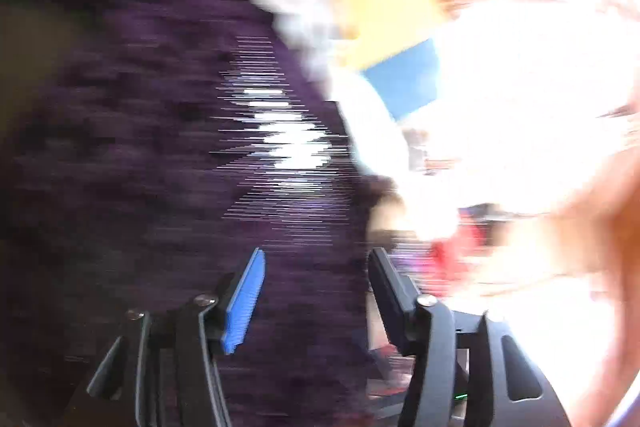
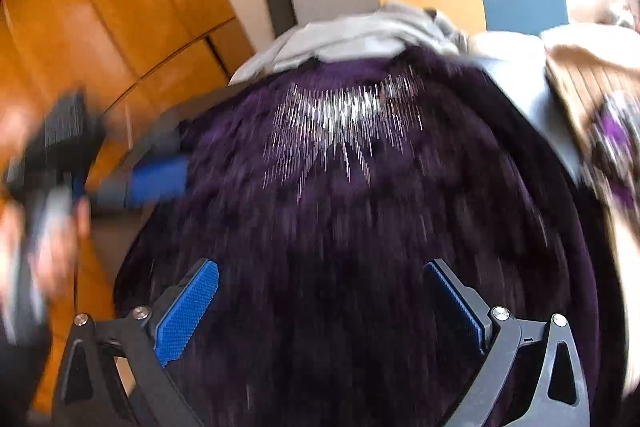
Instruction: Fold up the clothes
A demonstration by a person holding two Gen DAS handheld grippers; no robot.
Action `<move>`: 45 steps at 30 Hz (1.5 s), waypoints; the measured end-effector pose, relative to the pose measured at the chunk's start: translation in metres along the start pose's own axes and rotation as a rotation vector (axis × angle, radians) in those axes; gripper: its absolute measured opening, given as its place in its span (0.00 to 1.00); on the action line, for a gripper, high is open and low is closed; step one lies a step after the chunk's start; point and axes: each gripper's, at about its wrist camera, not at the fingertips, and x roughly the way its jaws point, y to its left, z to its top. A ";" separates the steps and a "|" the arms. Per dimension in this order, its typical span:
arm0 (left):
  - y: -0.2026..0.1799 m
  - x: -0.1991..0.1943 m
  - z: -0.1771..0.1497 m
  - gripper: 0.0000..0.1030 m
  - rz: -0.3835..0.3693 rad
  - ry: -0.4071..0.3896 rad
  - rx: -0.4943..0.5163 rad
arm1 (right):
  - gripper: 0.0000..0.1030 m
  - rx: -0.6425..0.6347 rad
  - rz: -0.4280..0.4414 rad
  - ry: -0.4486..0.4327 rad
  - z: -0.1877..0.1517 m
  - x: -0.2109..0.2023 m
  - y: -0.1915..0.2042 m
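Seemingly spread out for folding, the purple sequinned garment (image 2: pixel 340 207) lay beneath both the left gripper (image 1: pixel 316 303) and right gripper (image 2: pixel 320 307), each gaping, grasping nothing.

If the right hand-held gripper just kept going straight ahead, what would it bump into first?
Most likely the dark purple garment, which fills the view between the open fingers of the right hand-held gripper. The picture is blurred, so how near it lies is unclear.
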 end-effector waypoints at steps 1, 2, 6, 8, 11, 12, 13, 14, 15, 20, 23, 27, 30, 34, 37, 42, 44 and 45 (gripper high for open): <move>-0.010 0.000 -0.002 0.65 -0.088 0.000 0.005 | 1.00 0.017 -0.007 0.001 -0.012 -0.008 -0.006; -0.015 0.002 -0.005 0.69 -0.142 0.016 0.001 | 1.00 0.033 -0.013 0.003 -0.025 -0.017 -0.012; -0.025 0.016 -0.020 0.83 -0.314 0.085 -0.044 | 1.00 0.121 -0.041 -0.008 -0.063 -0.043 -0.036; -0.026 0.023 -0.028 0.83 -0.351 0.122 -0.068 | 1.00 0.160 -0.045 -0.022 -0.073 -0.051 -0.045; -0.035 0.028 -0.041 0.84 -0.331 0.166 -0.001 | 1.00 0.157 -0.058 -0.037 -0.080 -0.060 -0.045; -0.043 0.029 -0.048 0.85 -0.274 0.185 0.067 | 1.00 0.148 -0.064 -0.039 -0.082 -0.061 -0.043; -0.050 0.031 -0.054 0.85 -0.216 0.203 0.134 | 1.00 0.145 -0.069 -0.039 -0.083 -0.063 -0.042; -0.057 0.032 -0.061 0.85 -0.158 0.221 0.202 | 1.00 0.150 -0.071 -0.036 -0.084 -0.065 -0.043; -0.057 0.034 -0.068 0.83 -0.074 0.211 0.254 | 1.00 0.164 -0.066 -0.038 -0.084 -0.067 -0.044; -0.048 0.044 -0.102 0.77 0.374 0.129 0.497 | 1.00 0.265 -0.145 -0.093 -0.045 -0.095 -0.059; -0.040 0.045 -0.121 0.77 0.491 0.117 0.558 | 1.00 0.279 -0.234 -0.155 -0.025 -0.122 -0.063; -0.014 0.040 -0.131 0.78 0.533 0.128 0.535 | 1.00 0.255 -0.519 -0.209 -0.056 -0.151 -0.065; 0.002 0.031 -0.130 0.78 0.580 0.114 0.525 | 0.64 0.395 -0.489 -0.062 -0.103 -0.143 -0.094; 0.014 0.015 -0.123 0.78 0.600 0.070 0.531 | 0.44 0.436 -0.555 -0.035 -0.131 -0.140 -0.111; 0.019 0.008 -0.120 0.78 0.580 0.065 0.535 | 0.44 0.451 -0.532 -0.019 -0.130 -0.131 -0.125; 0.019 0.010 -0.131 0.78 0.600 0.053 0.611 | 0.94 0.340 -0.511 0.024 -0.110 -0.101 -0.121; 0.017 0.013 -0.135 0.79 0.625 0.052 0.642 | 0.95 0.245 -0.528 0.057 -0.103 -0.090 -0.112; 0.016 0.015 -0.137 0.80 0.640 0.054 0.658 | 0.84 0.204 -0.527 0.064 -0.100 -0.088 -0.108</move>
